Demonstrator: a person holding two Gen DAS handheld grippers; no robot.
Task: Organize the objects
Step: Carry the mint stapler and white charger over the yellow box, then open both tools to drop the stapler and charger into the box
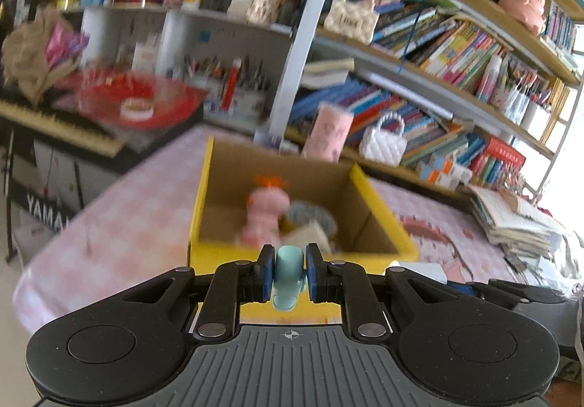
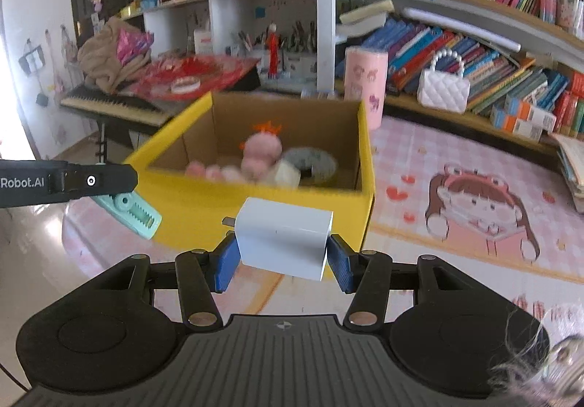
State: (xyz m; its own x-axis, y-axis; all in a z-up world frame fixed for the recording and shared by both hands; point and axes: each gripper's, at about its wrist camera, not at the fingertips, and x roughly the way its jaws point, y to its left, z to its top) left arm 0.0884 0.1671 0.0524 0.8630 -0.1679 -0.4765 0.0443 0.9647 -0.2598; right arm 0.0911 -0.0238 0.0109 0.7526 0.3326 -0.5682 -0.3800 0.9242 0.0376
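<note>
While both hands hover short of the box (image 2: pixel 204 202), the risk sits in the grips. At far left of the right-wrist view, the left gripper (image 2: pixel 120 184) pinches a mint clip (image 2: pixel 137 213) with its fingers nearly together; the clip hangs below the tips, toothed end out, and I judge it could twist loose if it knocks the yellow near wall. At lower centre, the right gripper (image 2: pixel 283 261) clamps a white charger (image 2: pixel 284 237) across its width, fingers moderately spread. Its smooth sides and tilt suggest it might slide out before clearing the rim, or land prong-first on what lies inside.

Both things are held just in front of the box, above the pink mat (image 2: pixel 456 151). Inside the box, from left to right: some small pink rounded pieces, blurred; a pink plush (image 2: pixel 261 151) with an orange tuft; a pale block I cannot identify; a grey ring (image 2: pixel 314 159). Room remains along the left inner side.
</note>
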